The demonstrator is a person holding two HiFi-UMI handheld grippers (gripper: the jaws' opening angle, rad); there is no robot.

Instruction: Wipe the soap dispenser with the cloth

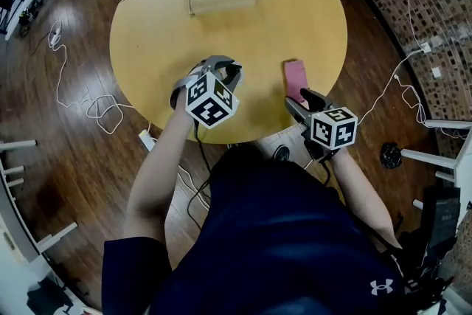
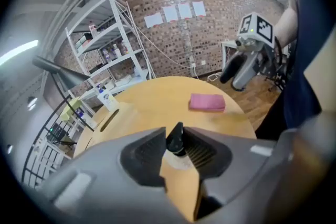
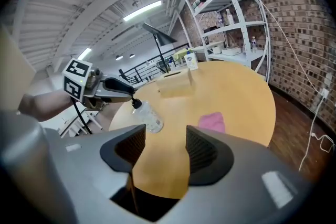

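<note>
- Two tools, head view: left tool (image 1: 227,72) is left of the pink cloth (image 1: 296,77) on the table (image 1: 295,4). Right tool (image 1: 298,101) is just beside it, probably to grab it. Left's load hides under its cube (image 1: 212,99).
- Left gripper view: jaws pinch the soap dispenser (image 2: 175,140) by its black pump; bottle cut off.
- Right gripper view: jaws spread, empty. Dispenser hangs left of the cloth, held up for wiping, I'd guess.

A round table (image 1: 310,11) carries a pink cloth (image 1: 295,76) near its front edge. The right gripper (image 1: 301,101) hovers just beside the cloth. The left gripper (image 1: 221,70) hangs over the table; what it holds is probably hidden under its cube.
</note>
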